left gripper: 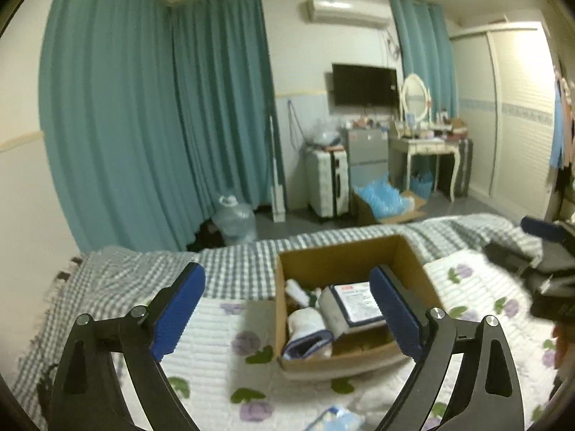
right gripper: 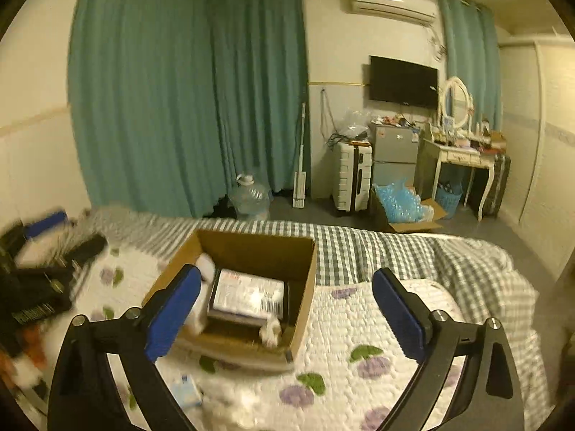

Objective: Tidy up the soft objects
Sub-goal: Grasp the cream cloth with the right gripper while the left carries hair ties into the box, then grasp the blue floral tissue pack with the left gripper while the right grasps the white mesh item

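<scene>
An open cardboard box (left gripper: pixel 345 255) sits on the bed; it also shows in the right wrist view (right gripper: pixel 251 248). Inside lie a wrapped white pack with a printed label (left gripper: pixel 354 303), a rolled white and blue cloth (left gripper: pixel 307 334) and small white items; the labelled pack shows in the right wrist view (right gripper: pixel 248 292). My left gripper (left gripper: pixel 287 309) is open and empty above the box's near left side. My right gripper (right gripper: pixel 285 314) is open and empty above the box's near right corner. A small blue and white packet (left gripper: pixel 337 418) lies on the quilt in front of the box, seen also in the right wrist view (right gripper: pixel 187 391).
The bed has a white flowered quilt (right gripper: pixel 359 341) over a grey checked blanket (left gripper: pixel 237 262). Beyond it are teal curtains (left gripper: pixel 143 107), a water jug (left gripper: pixel 235 221), a suitcase (right gripper: pixel 352 176), a box of blue bags (right gripper: pixel 402 203) and a dressing table (right gripper: pixel 463 158).
</scene>
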A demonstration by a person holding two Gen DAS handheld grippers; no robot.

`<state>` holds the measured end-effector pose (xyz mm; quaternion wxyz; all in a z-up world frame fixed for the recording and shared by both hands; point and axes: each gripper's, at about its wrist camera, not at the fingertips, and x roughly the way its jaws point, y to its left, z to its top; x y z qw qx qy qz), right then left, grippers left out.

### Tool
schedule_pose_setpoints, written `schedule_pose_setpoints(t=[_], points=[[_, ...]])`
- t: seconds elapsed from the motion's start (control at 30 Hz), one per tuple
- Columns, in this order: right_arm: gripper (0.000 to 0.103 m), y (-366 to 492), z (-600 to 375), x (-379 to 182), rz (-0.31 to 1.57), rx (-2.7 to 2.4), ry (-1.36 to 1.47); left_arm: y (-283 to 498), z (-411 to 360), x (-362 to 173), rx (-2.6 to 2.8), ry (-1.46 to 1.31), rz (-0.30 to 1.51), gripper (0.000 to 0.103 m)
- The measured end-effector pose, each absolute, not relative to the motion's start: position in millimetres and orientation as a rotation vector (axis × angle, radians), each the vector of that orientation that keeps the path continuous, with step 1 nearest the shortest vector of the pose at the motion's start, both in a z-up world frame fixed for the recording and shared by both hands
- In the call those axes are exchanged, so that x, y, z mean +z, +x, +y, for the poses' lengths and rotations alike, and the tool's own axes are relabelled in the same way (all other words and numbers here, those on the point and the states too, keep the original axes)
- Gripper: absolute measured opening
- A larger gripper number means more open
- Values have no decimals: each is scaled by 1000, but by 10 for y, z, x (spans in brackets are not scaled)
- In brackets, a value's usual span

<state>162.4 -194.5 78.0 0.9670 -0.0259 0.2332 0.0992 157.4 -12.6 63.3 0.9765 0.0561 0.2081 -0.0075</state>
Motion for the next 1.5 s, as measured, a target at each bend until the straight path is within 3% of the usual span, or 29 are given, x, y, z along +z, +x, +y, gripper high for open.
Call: schedule_pose_setpoints(t=[0.2,0.37,0.73,0.87,1.07,1.17,1.23,1.5], points=[[101,1271,-1777,760,502,210,-142,1060,69,857,-30,76,416,94],[101,1156,-1641,342,622,281,-132,782,203,772,-30,56,418,94],[101,1273,-1371,-671,874,241,-176,877,283,-174,21,3,565,94],[91,1378,-1281,-826,920,239,-197,996,304,-553,37,9,603,94],[67,1504,-1217,-1003,961,250,-194,1153,277,-941,19,53,649,94],[52,1554,-1202,-1021,966,273,-180,1193,214,-1037,-2,61,675,94],[34,1589,-1191,-1033,968,277,-174,1221,180,-1108,-17,61,693,94],[31,1549,-1266,-901,933,277,-140,1277,16,-1346,-160,70,802,94]])
